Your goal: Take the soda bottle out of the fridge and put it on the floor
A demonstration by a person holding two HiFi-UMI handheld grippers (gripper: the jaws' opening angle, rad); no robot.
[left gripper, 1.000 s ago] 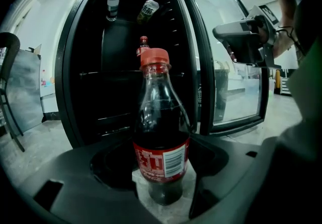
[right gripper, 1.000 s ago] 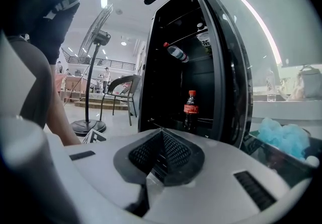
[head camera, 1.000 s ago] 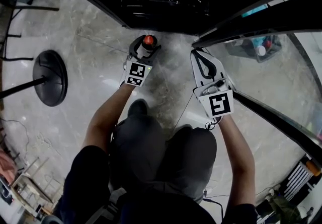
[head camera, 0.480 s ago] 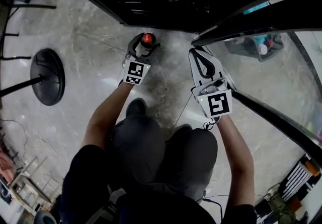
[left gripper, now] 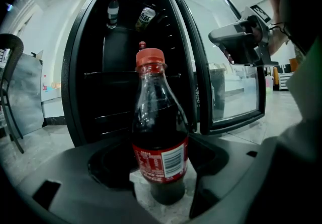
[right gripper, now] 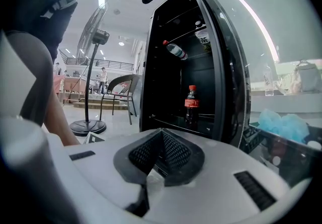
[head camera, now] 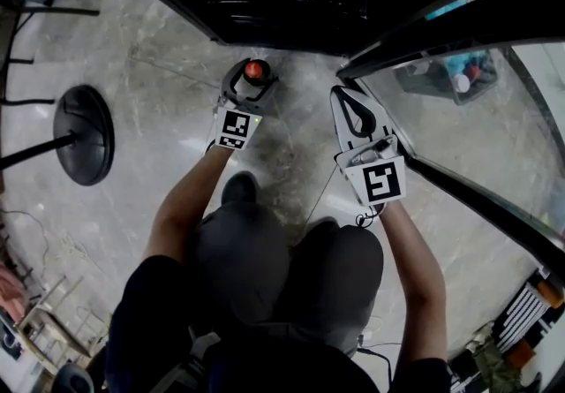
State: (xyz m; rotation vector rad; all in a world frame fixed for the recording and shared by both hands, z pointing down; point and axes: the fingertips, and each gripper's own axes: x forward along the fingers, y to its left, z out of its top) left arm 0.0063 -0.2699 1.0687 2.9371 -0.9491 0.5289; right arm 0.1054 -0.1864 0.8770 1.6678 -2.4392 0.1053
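nearest, on the left: finds the left gripper with jaws spread around the soda bottle, a gap on either side, pinching nothing. places the bottle upright on the floor, just in front of the open fridge. on the right: finds the right gripper pressed together on nothing, held beside the glass door.

could tip the bottle from here by drawing the left gripper back crooked and catching label or shoulder with a jaw. tall and narrow, on smooth stone, so probably needs little to topple or skid. safer to pull straight back and level. could also clip it with the right gripper, being so near.

from the head view: gets only the red cap inside the ring of the jaws, so cannot judge the gaps or the foot on the floor there. from the left gripper view: settles both. farther off, from the right gripper view: picks out a second cola bottle whole on a low shelf, and a fan stand beyond. in the head view catches just that bottle's top at the far edge.
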